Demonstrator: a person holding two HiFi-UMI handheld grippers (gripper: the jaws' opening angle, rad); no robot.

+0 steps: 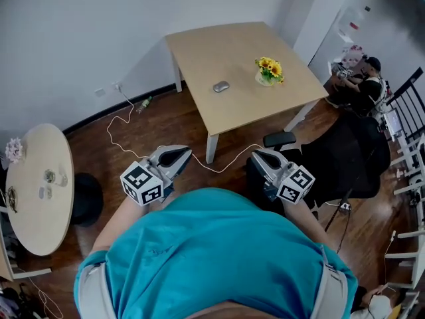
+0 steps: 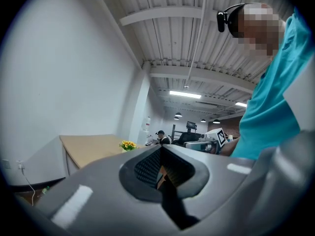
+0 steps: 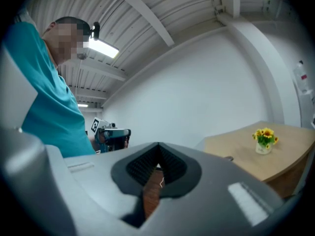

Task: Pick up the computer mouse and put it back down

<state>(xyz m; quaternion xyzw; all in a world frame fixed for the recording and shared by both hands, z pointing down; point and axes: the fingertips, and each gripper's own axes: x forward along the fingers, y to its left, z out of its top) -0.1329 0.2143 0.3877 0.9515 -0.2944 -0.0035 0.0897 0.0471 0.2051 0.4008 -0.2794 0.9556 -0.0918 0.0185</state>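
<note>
Computer mouse (image 1: 221, 86): lying on the light wooden table (image 1: 199, 52), near the small pot of yellow flowers (image 1: 268, 70), well apart from both tools. Probably light and rigid, with a smooth rounded shell, so a little slippery. Best taken across the two long sides, near the middle. Left gripper (image 1: 182, 153) and right gripper (image 1: 258, 157): both closed, holding nothing.

text: we read none anywhere | left cube (image 1: 143, 183): black-and-white square patterns only, nothing we can take for letters or digits | right cube (image 1: 296, 184): the same kind of patterns | white unit (image 1: 353, 20) at the far wall: small red patches, too small for us to read
</note>
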